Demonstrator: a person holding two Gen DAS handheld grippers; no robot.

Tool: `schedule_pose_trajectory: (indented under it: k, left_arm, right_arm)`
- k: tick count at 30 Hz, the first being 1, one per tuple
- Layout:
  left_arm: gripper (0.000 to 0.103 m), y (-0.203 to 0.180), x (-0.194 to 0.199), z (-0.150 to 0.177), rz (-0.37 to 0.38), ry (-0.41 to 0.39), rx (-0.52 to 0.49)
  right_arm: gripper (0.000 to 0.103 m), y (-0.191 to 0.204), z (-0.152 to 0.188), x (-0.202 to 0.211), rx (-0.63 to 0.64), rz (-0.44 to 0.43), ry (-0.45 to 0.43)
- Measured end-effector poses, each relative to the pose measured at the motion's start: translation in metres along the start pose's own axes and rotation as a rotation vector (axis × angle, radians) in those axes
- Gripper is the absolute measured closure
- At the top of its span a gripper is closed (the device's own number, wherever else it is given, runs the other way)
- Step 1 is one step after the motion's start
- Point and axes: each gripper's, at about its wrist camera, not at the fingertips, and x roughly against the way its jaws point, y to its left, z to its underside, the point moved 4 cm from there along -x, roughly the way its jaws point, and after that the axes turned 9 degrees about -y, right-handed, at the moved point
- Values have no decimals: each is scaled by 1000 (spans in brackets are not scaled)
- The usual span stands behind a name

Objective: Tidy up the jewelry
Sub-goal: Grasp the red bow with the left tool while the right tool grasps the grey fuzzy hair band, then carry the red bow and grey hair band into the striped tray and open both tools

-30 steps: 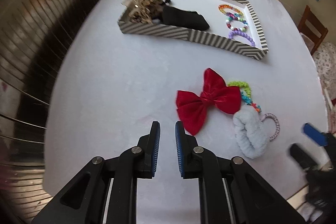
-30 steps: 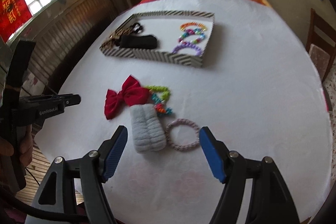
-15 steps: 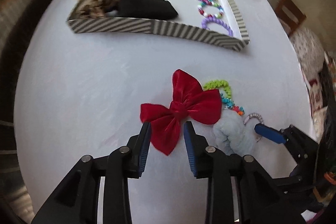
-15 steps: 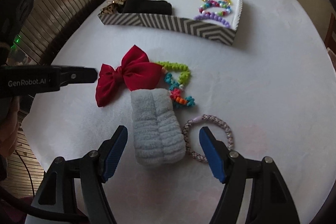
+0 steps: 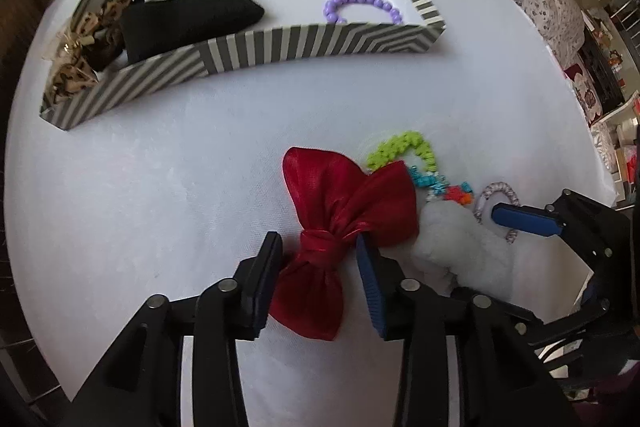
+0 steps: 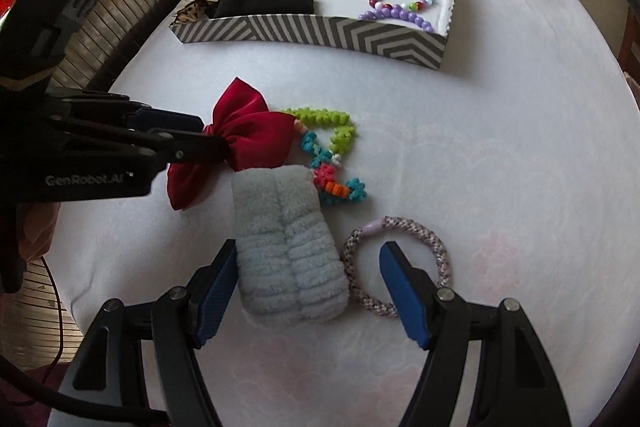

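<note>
My left gripper [image 5: 318,259] has its jaws open, straddling the knot of the red bow [image 5: 344,223] on the table [image 5: 160,187]; nothing is gripped yet. My right gripper [image 6: 308,279] has wide jaws around the fluffy blue scrunchie [image 6: 288,251], one blade inside the braided hair tie [image 6: 396,263]. Next, I judge, both close and carry to the striped tray [image 5: 304,45].
</note>
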Motion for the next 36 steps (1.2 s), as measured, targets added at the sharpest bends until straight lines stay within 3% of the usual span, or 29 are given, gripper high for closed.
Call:
schedule_pose_trajectory:
  k: [5, 6, 8, 11, 14, 24, 36]
  left_arm:
    - [72, -8, 0, 1, -28, -20, -45]
    - [73, -9, 1, 1, -36, -26, -49]
    - [96, -8, 3, 1, -34, -44, -24]
    - [97, -3, 7, 3, -4, -44, 36]
    - [97, 2, 20, 3, -23, -82, 47]
    - [97, 22, 69, -25, -74, -199, 115]
    - [97, 51, 94, -76, -154, -280, 142]
  right_arm:
    - [31, -1, -1, -3, -9, 3, -22]
    - [41, -1, -1, -2, -18, -7, -33]
    - [58, 2, 0, -3, -18, -36, -30]
    - [60, 7, -1, -1, 19, -16, -35]
    - [63, 8, -7, 10, 12, -38, -57]
    - [63, 9, -58, 58, -13, -110, -190]
    - [63, 5, -121, 52, -4, -81, -234]
